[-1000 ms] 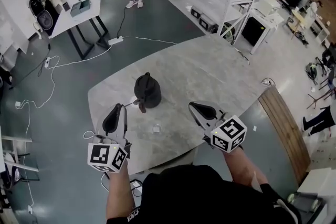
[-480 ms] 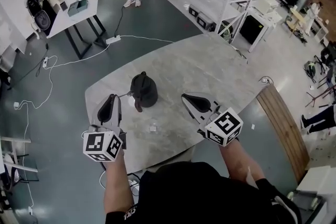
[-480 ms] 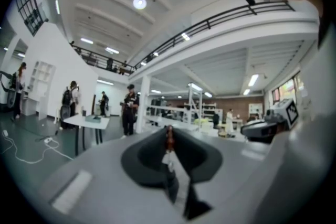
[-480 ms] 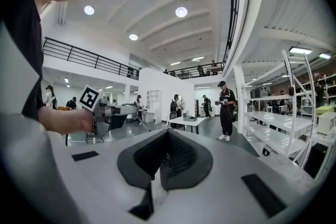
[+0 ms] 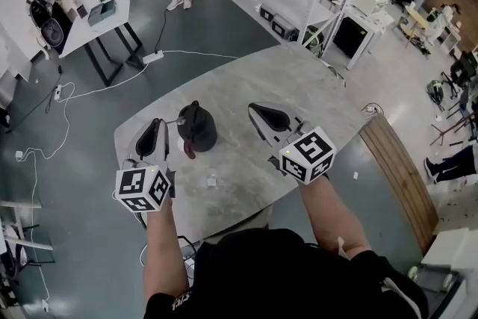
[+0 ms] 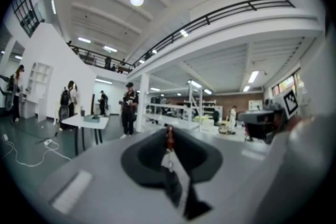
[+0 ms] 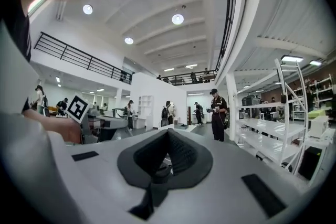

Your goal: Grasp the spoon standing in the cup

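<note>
While one cup (image 5: 198,127) stands nearby, left fingers (image 6: 142,160) pinch one spoon (image 6: 172,165); right fingers (image 7: 186,157) closed, empty.

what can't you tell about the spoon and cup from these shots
- spoon: in the left gripper view it is blurred between the pads of the left claw, so which end is gripped is unclear. In the head view it is too small to trace.
- cup: in the head view its inside is too dark to show any contents.
- small object on the table: in the head view it is too small to identify.
</note>
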The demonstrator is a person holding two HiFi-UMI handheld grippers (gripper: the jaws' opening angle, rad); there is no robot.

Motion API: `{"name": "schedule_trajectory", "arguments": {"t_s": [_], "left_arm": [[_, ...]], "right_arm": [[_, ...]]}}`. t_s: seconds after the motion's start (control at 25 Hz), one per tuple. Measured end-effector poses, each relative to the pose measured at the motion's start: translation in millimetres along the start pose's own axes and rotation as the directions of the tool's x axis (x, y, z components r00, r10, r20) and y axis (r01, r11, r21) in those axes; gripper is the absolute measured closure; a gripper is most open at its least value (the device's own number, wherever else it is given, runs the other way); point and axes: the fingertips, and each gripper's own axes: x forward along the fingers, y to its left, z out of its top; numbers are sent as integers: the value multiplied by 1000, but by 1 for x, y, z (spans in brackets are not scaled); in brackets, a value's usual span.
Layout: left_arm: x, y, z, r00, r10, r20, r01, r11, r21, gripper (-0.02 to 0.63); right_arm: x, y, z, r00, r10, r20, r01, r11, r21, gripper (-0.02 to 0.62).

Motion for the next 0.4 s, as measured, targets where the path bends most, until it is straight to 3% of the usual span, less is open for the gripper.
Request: {"name": "schedule_trajectory", "arguments": {"t_s": [0.2,0.4], "left_arm": [[-15,8,-14,999,36,-34,-34,998,51,558],[-24,18,-14,998,51,-22,-51,999,11,558]], "right_arm": [[-15,-2,2,999,-34,16,34,999,5,604],[-22,2,-12,999,-42,-15,42,999,26,604]]}}
